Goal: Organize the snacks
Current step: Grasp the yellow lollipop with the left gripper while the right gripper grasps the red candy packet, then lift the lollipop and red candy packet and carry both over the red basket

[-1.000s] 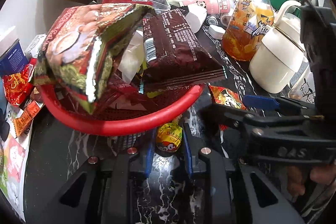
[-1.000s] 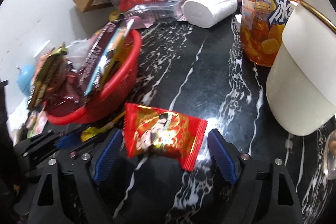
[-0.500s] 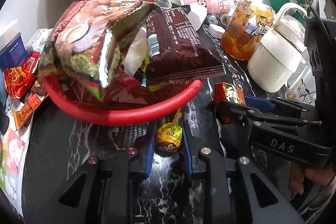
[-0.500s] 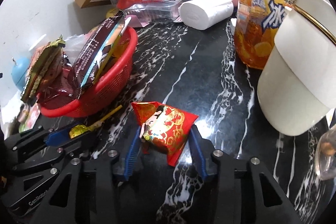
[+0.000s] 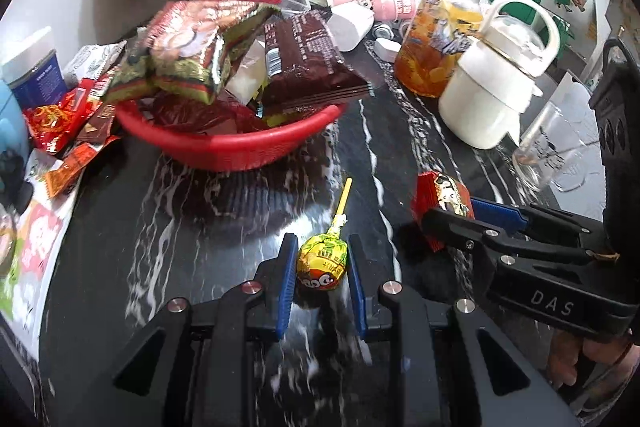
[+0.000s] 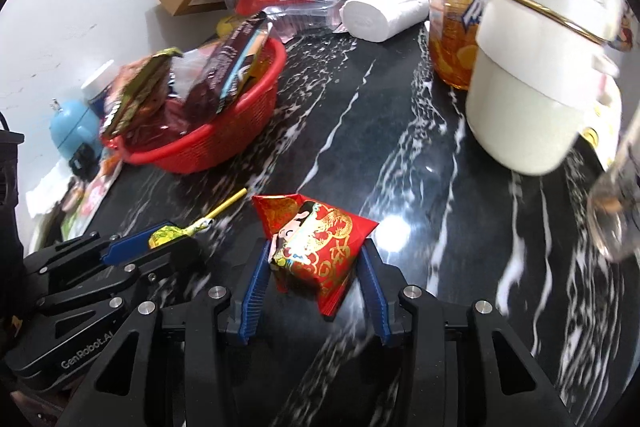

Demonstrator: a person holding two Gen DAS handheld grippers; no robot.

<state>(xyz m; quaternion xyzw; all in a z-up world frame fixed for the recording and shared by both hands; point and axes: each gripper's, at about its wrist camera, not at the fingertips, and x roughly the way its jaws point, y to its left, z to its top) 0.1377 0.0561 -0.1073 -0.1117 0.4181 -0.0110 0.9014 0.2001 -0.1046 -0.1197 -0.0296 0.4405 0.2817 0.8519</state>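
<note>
Now that my right gripper (image 6: pixel 314 281) has closed its jaws onto the red packet (image 6: pixel 316 247) that lay between them, and my left gripper (image 5: pixel 322 277) stays clamped on the lollipop (image 5: pixel 323 263), both snacks have drawn back from the basket (image 5: pixel 236 151); neither is filed yet. Beyond the basket, clutter crowds the black marble counter (image 6: pixel 360 131); a white jug (image 6: pixel 532 99) stands right of it.

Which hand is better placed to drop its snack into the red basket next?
Left, probably. The left gripper holds the lollipop facing the red basket; from the right gripper, the basket sits off sideways.
</note>
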